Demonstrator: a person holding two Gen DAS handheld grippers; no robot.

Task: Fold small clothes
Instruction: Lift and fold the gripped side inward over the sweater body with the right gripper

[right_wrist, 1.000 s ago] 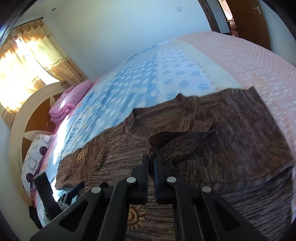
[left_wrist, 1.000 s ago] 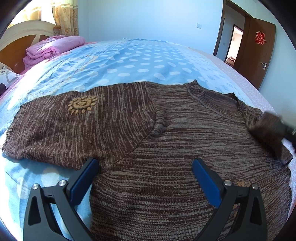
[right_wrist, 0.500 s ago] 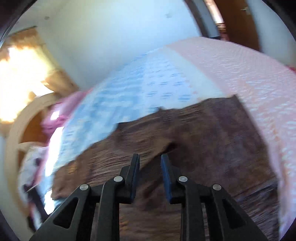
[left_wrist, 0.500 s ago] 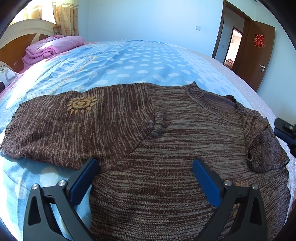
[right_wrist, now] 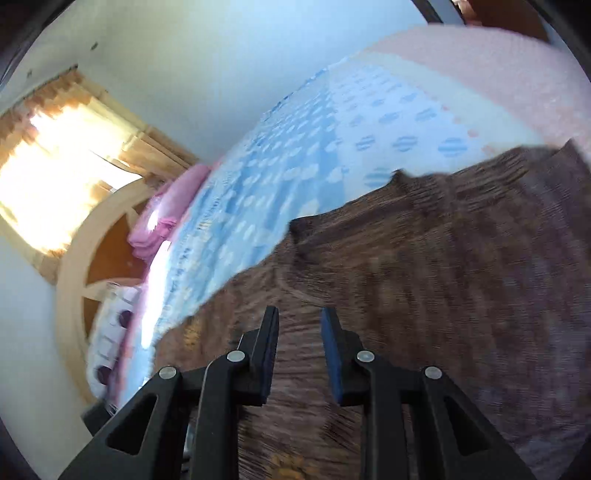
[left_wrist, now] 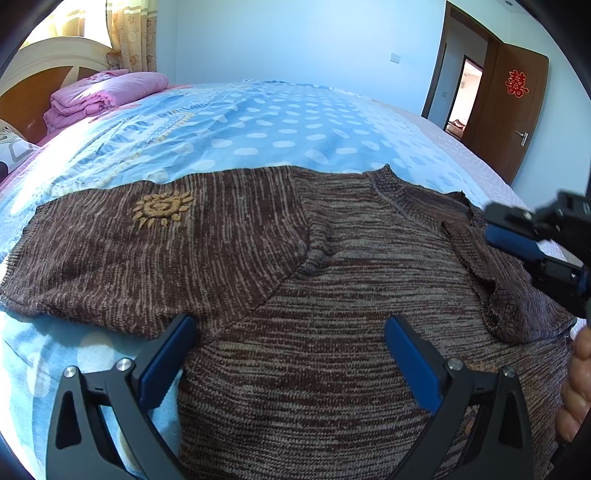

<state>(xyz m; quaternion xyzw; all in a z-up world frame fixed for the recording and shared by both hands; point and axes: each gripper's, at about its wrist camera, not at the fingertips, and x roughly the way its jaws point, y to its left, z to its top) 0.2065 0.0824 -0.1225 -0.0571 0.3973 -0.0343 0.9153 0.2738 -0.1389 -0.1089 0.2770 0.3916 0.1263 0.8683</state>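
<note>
The brown knit sweater [left_wrist: 332, 266] lies flat on the bed in front of you and fills the lower half of the left wrist view. A gold sun patch [left_wrist: 160, 209] sits on its sleeve at the left. The other sleeve is folded in over the body at the right.

Your left gripper [left_wrist: 290, 354] has its jaws wide over the sweater, with nothing pinched. Your right gripper [right_wrist: 299, 350] has its jaws a little apart, with nothing between them.

Under the sweater is a blue bedsheet [left_wrist: 258, 136] with white dots. A pink blanket [left_wrist: 99, 94] is folded at the upper left, by the wooden headboard [left_wrist: 33, 74]. The curtain [left_wrist: 131, 33] is above it. At the upper right is a brown door [left_wrist: 517, 110] with a red paper sign [left_wrist: 518, 83].

The right wrist view is blurry. Your right hand [left_wrist: 576, 384] is cut off at the right edge. I cannot read the red sign.
</note>
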